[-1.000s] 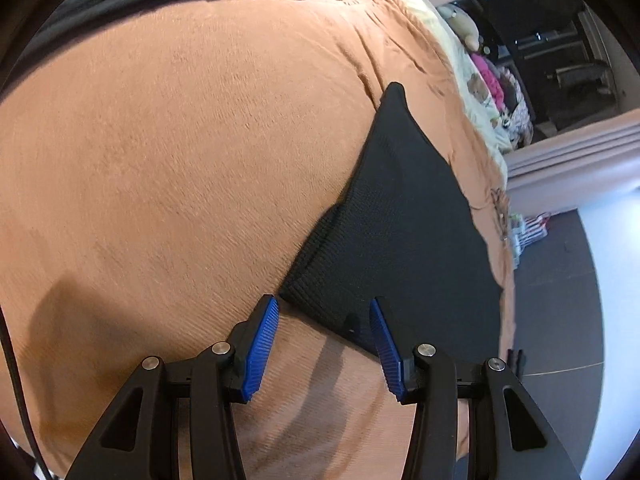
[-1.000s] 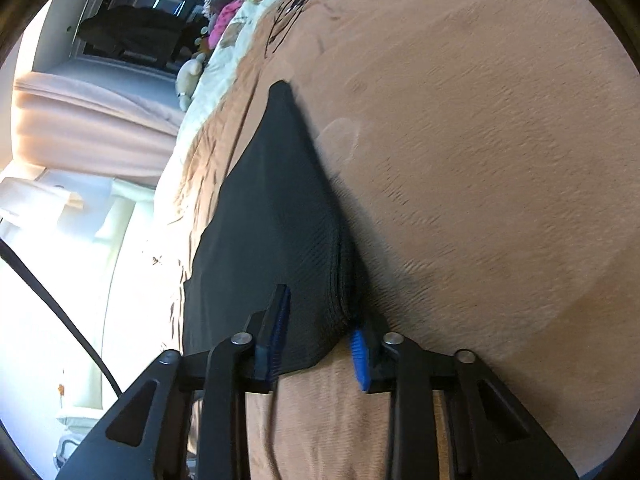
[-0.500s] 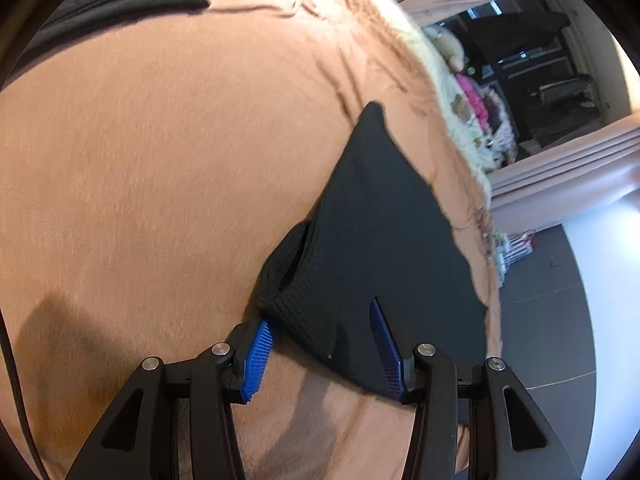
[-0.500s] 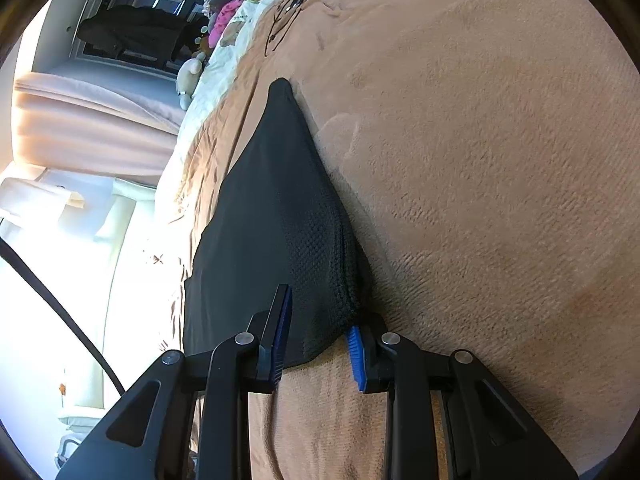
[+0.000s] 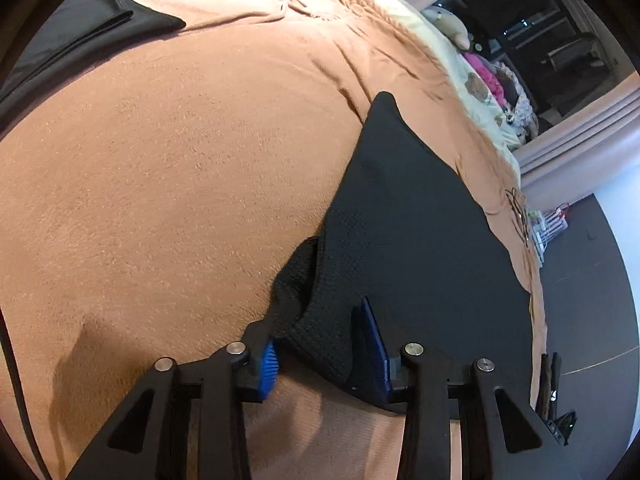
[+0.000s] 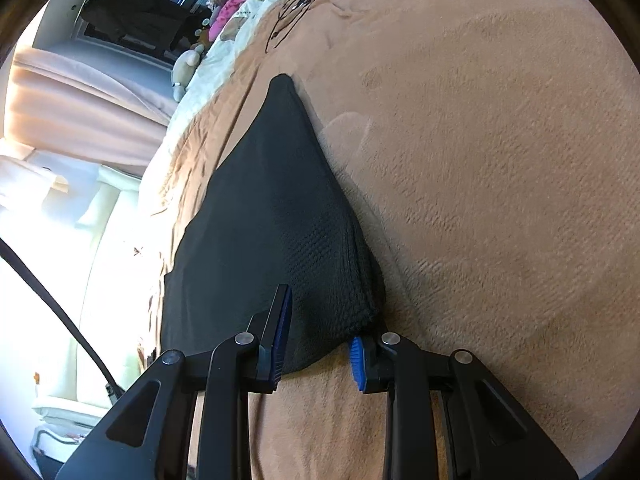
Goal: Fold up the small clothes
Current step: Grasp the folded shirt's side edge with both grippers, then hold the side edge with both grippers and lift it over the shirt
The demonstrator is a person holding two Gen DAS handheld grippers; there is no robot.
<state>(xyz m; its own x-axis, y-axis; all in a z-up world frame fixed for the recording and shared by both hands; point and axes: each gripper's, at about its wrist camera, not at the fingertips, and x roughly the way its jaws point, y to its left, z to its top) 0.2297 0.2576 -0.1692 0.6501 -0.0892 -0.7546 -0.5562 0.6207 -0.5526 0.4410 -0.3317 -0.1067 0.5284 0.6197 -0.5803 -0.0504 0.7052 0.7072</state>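
Note:
A small black knit garment [image 5: 408,232] lies flat on a tan blanket [image 5: 180,168], folded to a rough triangle; it also shows in the right wrist view [image 6: 276,208]. My left gripper [image 5: 324,356] straddles its near left corner, which is bunched up between the blue pads [image 5: 374,346]; the jaws stand apart around the cloth. My right gripper [image 6: 320,344] straddles the near right corner, jaws narrowed around the cloth with a gap still showing.
A second dark folded garment [image 5: 68,44] lies at the far left of the blanket. Beyond the bed's edge are curtains [image 6: 76,92], stuffed toys [image 6: 188,68] and dark furniture. The blanket [image 6: 500,160] stretches wide to the right.
My left gripper has moved forward onto the garment's corner and narrowed, and the cloth has bunched between its pads. My right gripper has stayed over the other corner.

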